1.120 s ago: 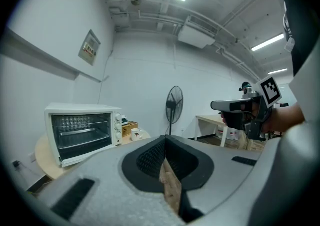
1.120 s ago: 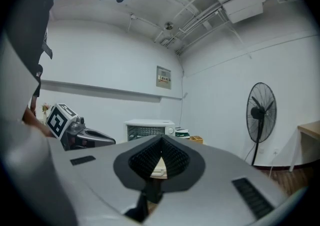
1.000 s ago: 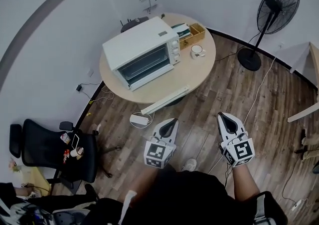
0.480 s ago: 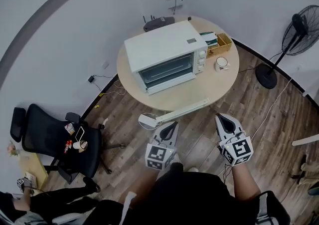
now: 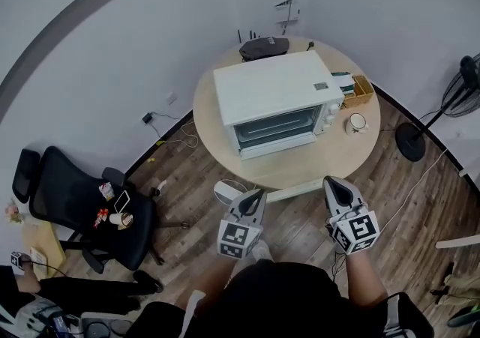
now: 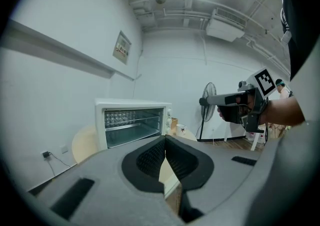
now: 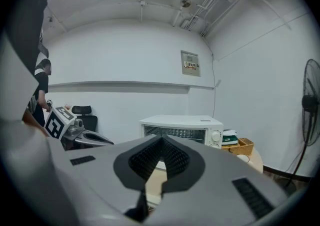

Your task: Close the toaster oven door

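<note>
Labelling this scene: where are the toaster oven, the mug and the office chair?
toaster oven (image 5: 271,89): head view, white top panel.
mug (image 5: 355,123): head view, open top.
office chair (image 5: 71,201): head view, black upholstery.

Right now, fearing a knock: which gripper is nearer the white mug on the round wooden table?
Right. The right gripper hangs short of the table, nearly in line with the white mug; the left gripper sits farther left.

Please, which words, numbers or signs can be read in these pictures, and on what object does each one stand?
No text can be read.
Wall plaque: print too small.
Label on top of the toaster oven: blurred.
Marker cubes: patterns only, no letters.
</note>
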